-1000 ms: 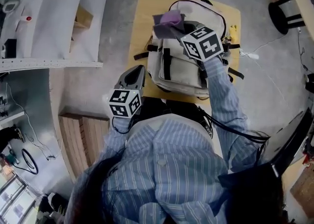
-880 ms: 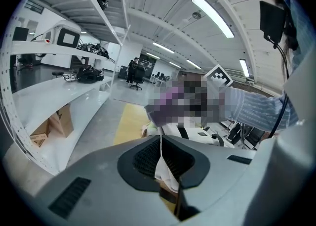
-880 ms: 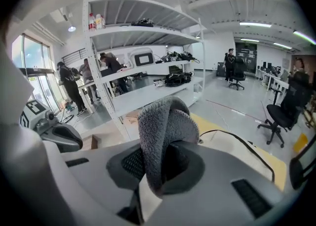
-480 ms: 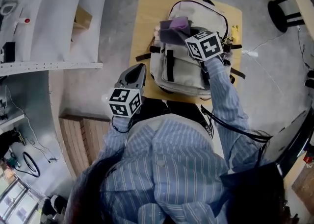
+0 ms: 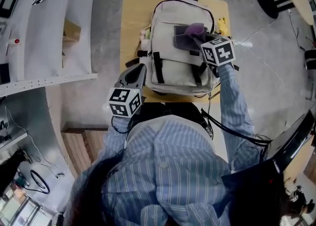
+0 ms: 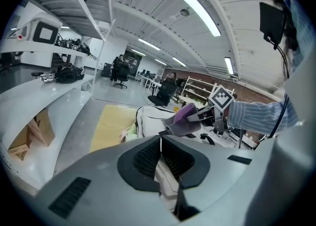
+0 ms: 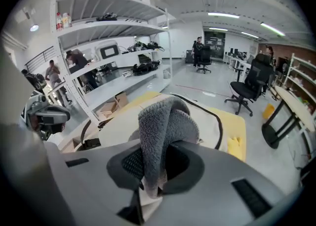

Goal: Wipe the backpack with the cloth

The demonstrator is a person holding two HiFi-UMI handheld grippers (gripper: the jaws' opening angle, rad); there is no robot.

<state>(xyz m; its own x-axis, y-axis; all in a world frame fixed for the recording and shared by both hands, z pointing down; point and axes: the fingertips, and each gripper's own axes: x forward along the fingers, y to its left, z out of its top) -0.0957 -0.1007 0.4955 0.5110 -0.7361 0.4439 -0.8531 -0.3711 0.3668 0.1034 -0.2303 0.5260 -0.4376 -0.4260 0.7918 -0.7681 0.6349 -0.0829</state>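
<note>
Backpack point(image 5: 174, 67) beige, black straps; cloth point(image 5: 189, 35) grey, bunched on top.

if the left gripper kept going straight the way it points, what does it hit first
Probably the backpack, at its near side: the left gripper points straight at it, though depth is unclear.

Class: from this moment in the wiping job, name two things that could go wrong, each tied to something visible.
1. The left gripper grips nothing, so the backpack may slide on the table under a wipe.
2. The right gripper pinches the cloth bunched in a fold; it may slip out.
</note>
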